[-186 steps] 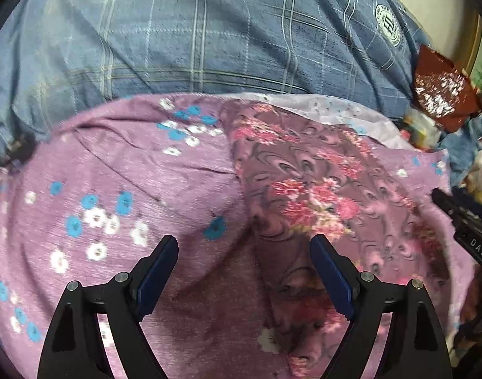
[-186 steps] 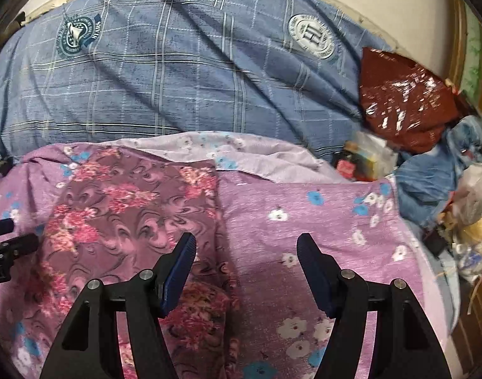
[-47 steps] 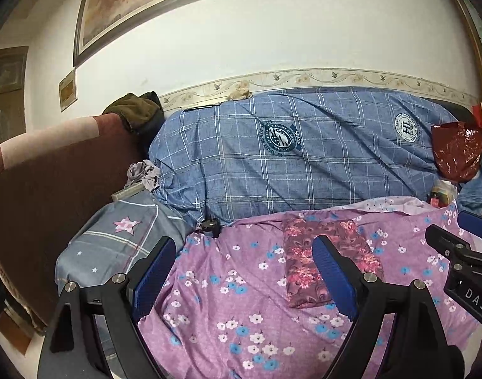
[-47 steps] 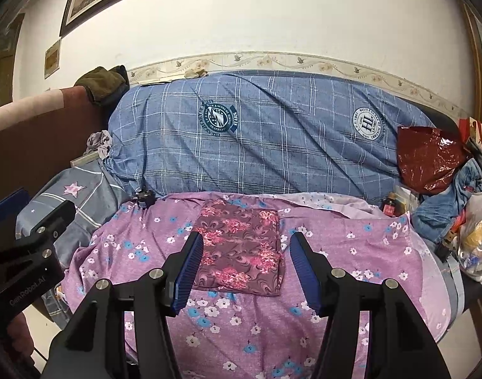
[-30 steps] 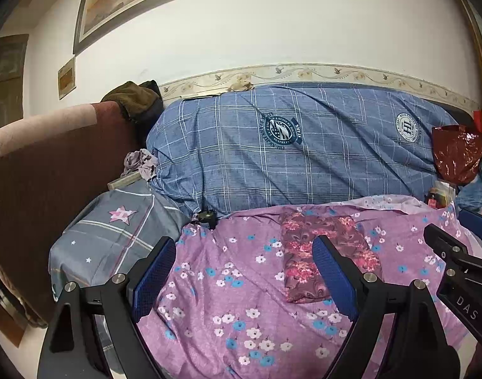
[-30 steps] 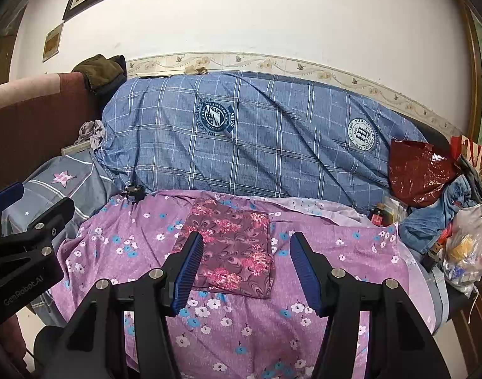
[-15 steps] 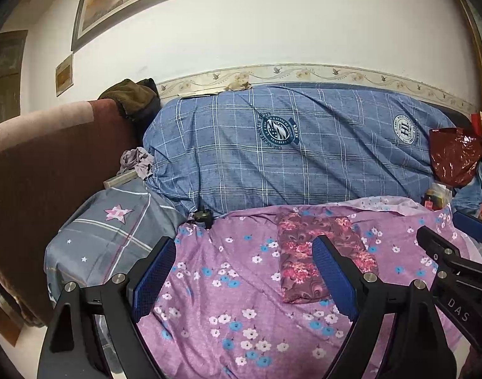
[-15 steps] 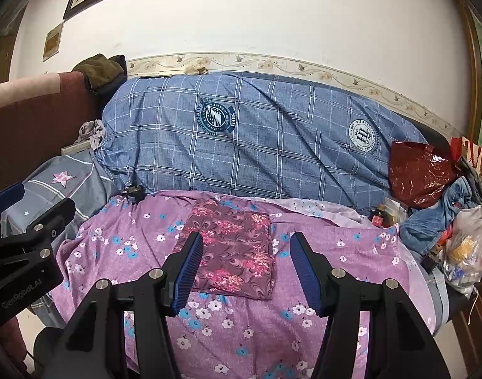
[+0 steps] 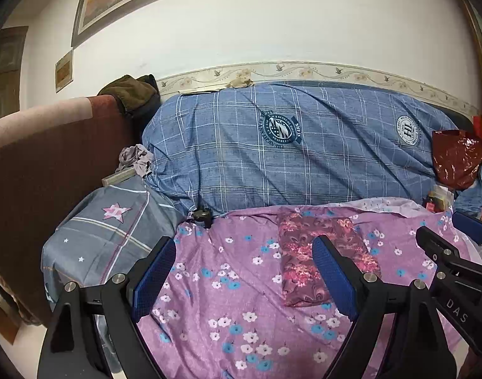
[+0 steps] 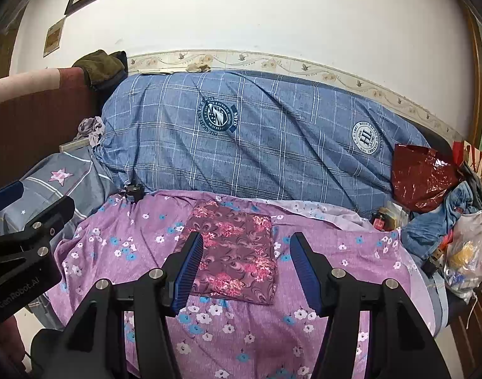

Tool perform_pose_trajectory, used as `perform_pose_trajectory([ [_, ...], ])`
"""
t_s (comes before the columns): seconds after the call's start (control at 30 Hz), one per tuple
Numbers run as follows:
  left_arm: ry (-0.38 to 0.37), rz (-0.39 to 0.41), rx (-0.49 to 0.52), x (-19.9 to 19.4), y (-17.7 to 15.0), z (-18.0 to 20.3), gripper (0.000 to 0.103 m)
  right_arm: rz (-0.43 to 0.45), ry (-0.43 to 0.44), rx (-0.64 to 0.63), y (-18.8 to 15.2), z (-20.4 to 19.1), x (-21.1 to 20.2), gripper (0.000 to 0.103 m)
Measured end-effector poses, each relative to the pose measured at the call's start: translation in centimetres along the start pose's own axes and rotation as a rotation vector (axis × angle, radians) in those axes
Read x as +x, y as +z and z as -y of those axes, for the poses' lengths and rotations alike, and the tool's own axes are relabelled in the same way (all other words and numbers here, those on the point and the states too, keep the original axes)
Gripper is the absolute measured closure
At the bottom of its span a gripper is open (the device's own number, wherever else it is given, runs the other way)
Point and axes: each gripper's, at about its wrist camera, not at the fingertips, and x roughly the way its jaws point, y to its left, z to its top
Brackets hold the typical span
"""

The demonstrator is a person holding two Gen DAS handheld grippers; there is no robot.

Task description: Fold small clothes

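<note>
A maroon floral garment (image 10: 237, 249) lies folded into a flat rectangle on the purple flowered bedsheet (image 10: 319, 309); it also shows in the left wrist view (image 9: 304, 259). My left gripper (image 9: 244, 278) is open and empty, held well back from the bed. My right gripper (image 10: 245, 268) is open and empty, also held back, with the garment seen between its fingers. Each gripper's body shows at the edge of the other's view.
A large blue checked bolster (image 10: 256, 139) lies along the wall behind the sheet. A grey star pillow (image 9: 108, 230) and a dark red headboard (image 9: 45, 164) are at left. A red plastic bag (image 10: 420, 173), blue clothes and a white bag (image 10: 468, 249) crowd the right.
Over six seconds both grippers pulled far back from the garment, from close above it to a wide view of the bed. In the last second they barely drifted.
</note>
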Motion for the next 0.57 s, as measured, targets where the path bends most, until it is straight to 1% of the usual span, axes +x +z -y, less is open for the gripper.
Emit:
perform_pose_trajectory([
  [0.4, -0.008, -0.003, -0.001, 0.9, 0.4, 0.5, 0.014, -0.005, -0.003, 0.003, 0.2, 0.3, 0.9, 0.044],
  [0.47, -0.024, 0.003, -0.013, 1.2, 0.5, 0.5, 0.014, -0.010, -0.002, 0.005, 0.2, 0.4, 1.3, 0.044],
  [0.53, -0.066, 0.006, -0.030, 1.7, 0.4, 0.5, 0.014, -0.015, -0.002, 0.004, 0.2, 0.5, 1.8, 0.044],
  [0.57, -0.073, -0.018, -0.040, 2.6, 0.3, 0.4, 0.014, -0.019, -0.002, 0.002, 0.1, 0.6, 2.2, 0.044],
])
